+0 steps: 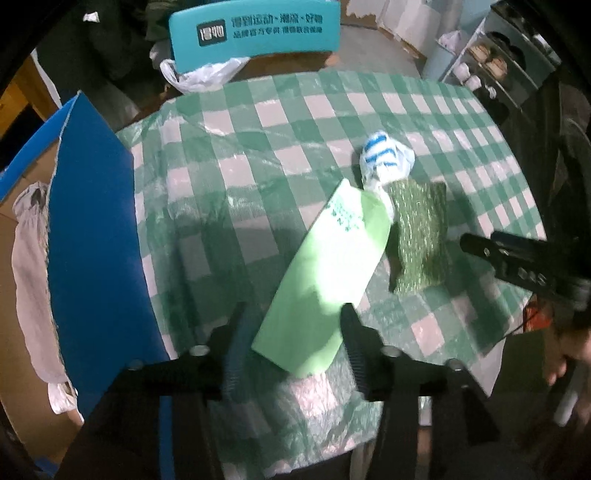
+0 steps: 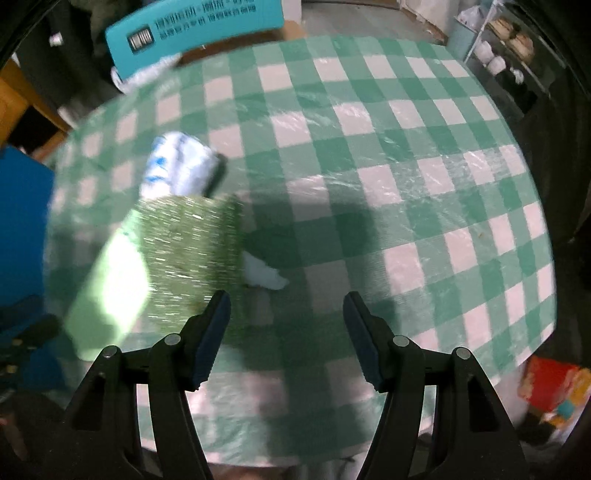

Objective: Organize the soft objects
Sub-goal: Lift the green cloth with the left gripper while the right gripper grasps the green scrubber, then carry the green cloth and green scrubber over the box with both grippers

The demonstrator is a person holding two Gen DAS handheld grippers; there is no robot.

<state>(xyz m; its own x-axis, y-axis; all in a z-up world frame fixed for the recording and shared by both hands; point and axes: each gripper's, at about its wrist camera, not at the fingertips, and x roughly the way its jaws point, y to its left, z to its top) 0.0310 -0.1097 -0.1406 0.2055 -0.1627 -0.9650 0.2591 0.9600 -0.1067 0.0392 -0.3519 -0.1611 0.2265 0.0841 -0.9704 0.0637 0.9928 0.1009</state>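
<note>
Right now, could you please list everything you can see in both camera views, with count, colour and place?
pale green pack: one, light green, flat on the table, its near end between the left claw's fingers
scouring pad: one, glittery green, beside the pack
plastic bag: one, white with blue stripes, behind the pad
tablecloth: one, green and white checks, over the table
blue board: one, blue, left of the table
chair back: one, teal, beyond the table
left claw: one, black, open around the pack
right claw: one, black, open, nothing between its fingers
</note>
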